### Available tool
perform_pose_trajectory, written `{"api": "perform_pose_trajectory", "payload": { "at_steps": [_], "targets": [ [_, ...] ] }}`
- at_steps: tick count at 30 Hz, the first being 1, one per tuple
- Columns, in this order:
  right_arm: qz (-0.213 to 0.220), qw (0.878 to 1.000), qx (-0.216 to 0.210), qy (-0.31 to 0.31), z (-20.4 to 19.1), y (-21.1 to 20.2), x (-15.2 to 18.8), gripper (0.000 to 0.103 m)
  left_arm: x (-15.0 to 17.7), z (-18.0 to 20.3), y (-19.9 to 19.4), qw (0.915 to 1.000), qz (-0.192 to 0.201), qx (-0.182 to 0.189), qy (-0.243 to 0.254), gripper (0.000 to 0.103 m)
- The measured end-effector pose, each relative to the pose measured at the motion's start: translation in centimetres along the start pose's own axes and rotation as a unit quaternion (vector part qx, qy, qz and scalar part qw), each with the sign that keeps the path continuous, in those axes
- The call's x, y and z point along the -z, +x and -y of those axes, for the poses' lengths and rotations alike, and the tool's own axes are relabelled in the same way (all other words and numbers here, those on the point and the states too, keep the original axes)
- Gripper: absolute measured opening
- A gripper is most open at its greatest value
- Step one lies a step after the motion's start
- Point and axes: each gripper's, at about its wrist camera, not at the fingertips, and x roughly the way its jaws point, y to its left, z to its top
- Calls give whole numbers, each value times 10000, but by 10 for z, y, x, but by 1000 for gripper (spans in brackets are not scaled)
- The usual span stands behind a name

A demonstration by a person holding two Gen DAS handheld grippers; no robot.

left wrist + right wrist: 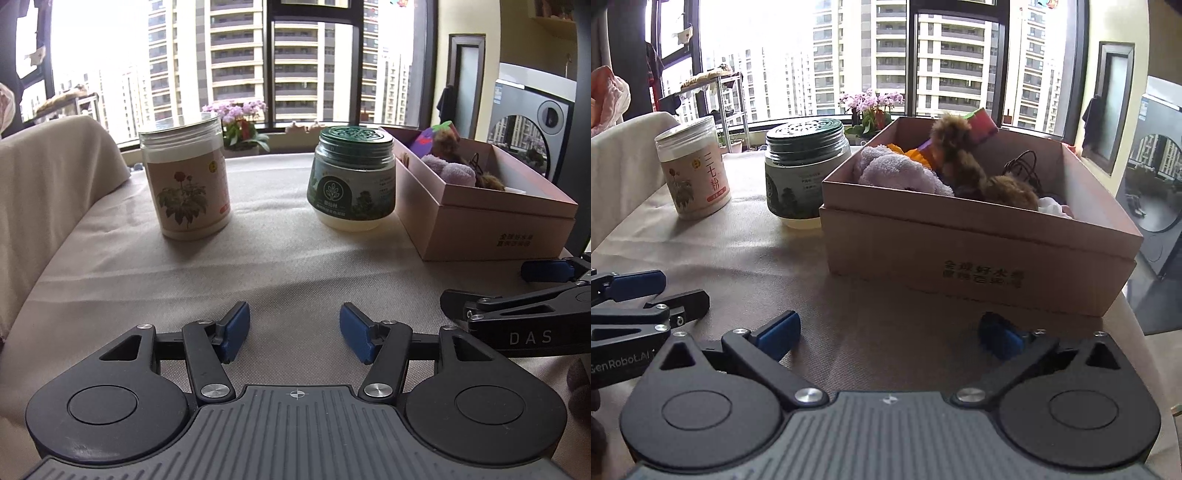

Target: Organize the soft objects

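Both grippers hover empty over the beige tablecloth — left gripper parted, right gripper spread wide. Soft toys — a lilac plush and a brown furry one — already lie inside the pink cardboard box. Packing looks finished; nothing soft shows outside, so next comes checking for strays.

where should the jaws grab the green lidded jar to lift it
Grip the green-lidded jar at the narrow neck just under its lid, coming from the near side with the jaws level. It stands upright, and its body bulges wider below.
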Motion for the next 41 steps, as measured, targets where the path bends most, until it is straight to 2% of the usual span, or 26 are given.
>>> {"api": "perform_pose_trajectory", "payload": {
  "at_steps": [41],
  "targets": [
    [3, 10000, 3, 0, -1, 0, 0, 103, 0, 2, 0, 10000, -2, -27, -33, 63]
  ]
}}
